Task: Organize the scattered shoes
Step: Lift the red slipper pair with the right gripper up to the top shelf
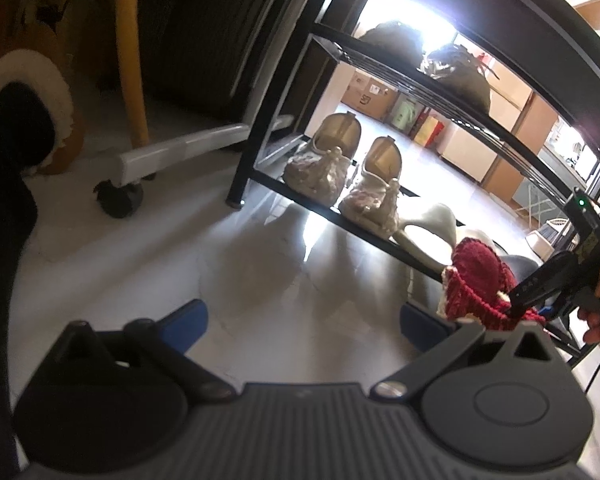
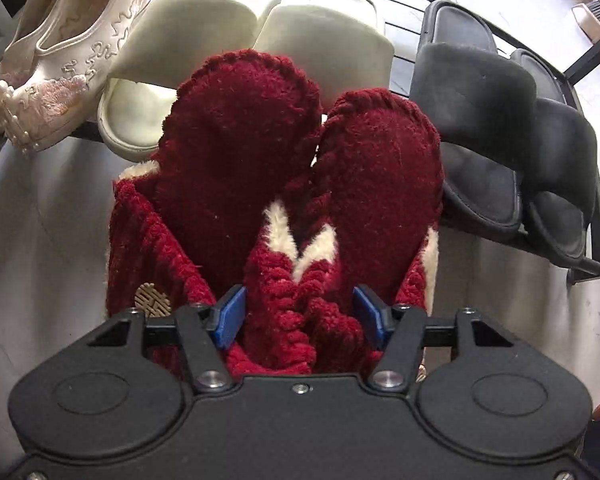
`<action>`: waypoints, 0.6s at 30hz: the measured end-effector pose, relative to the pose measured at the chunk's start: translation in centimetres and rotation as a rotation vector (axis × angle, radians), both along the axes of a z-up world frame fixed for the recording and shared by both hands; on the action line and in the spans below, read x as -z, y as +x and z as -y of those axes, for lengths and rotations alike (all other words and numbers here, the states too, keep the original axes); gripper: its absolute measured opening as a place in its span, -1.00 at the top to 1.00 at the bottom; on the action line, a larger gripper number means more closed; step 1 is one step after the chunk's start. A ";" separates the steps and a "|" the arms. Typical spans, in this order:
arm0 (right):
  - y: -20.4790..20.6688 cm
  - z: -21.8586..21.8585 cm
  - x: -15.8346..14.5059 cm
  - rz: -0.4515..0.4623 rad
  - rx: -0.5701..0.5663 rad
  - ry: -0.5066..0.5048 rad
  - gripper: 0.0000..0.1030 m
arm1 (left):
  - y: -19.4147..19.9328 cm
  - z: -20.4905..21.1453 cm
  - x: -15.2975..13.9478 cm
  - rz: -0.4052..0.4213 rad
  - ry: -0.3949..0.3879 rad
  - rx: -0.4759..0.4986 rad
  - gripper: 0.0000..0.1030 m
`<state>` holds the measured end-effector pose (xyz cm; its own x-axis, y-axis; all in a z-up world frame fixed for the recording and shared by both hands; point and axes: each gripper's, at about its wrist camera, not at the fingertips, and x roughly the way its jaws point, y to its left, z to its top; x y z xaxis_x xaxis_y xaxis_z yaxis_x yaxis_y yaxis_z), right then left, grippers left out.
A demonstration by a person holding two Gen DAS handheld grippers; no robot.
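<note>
Right tool is pointing steeply downward, its blue pads sitting on either side of the bunched inner cuffs of a pair of red knitted slippers. No earlier picture is given, so I am only saying that the pads look pressed into the wool and appear to be gripping both slippers together. The slippers are hanging soles outward, side by side and touching, in front of the lowest tier of a black metal shoe rack. In the left wrist view a hand is wrapping around the right tool's handle at the far right, with the red slippers held just at the rack's front rail.

Left tool is hovering over bare floor, angled gently downward, its blue-tipped fingers standing wide apart with nothing between them.

On that lowest tier, a pair of pale embroidered flats is sitting at the left, a pair of cream slide sandals beside them, and a pair of dark grey slippers at the right. Dark bags are resting on the tier above. The floor is pale and glossy, and a castor wheel on a white frame is standing left of the rack. Strong daylight is coming through behind.
</note>
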<state>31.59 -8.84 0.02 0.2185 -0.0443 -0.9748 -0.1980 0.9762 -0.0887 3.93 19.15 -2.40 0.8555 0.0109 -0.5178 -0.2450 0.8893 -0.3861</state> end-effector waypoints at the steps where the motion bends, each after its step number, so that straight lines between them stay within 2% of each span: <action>1: -0.1 -0.2 0.0 0.005 -0.004 0.000 0.24 | 0.0 0.0 0.0 -0.001 -0.001 -0.001 -0.99; 4: -1.4 -0.7 -0.8 0.066 -0.021 0.001 0.44 | 0.0 0.0 0.1 -0.004 -0.005 -0.002 -0.99; 7: -2.7 -0.7 -1.5 0.135 -0.041 0.002 0.47 | 0.1 0.0 0.1 -0.006 -0.010 -0.004 -0.99; 13: -10.0 -1.9 -3.1 0.460 -0.142 -0.068 0.49 | -0.1 0.4 0.1 -0.001 0.011 0.012 -0.99; 18: -14.1 -2.3 -4.7 0.645 -0.182 -0.066 0.49 | -0.1 0.6 0.2 -0.002 0.018 0.019 -0.99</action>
<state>17.49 -6.50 4.68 0.7660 -0.0066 -0.6428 -0.2462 0.9207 -0.3028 3.80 18.55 -2.58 0.8544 0.0042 -0.5195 -0.2289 0.9008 -0.3692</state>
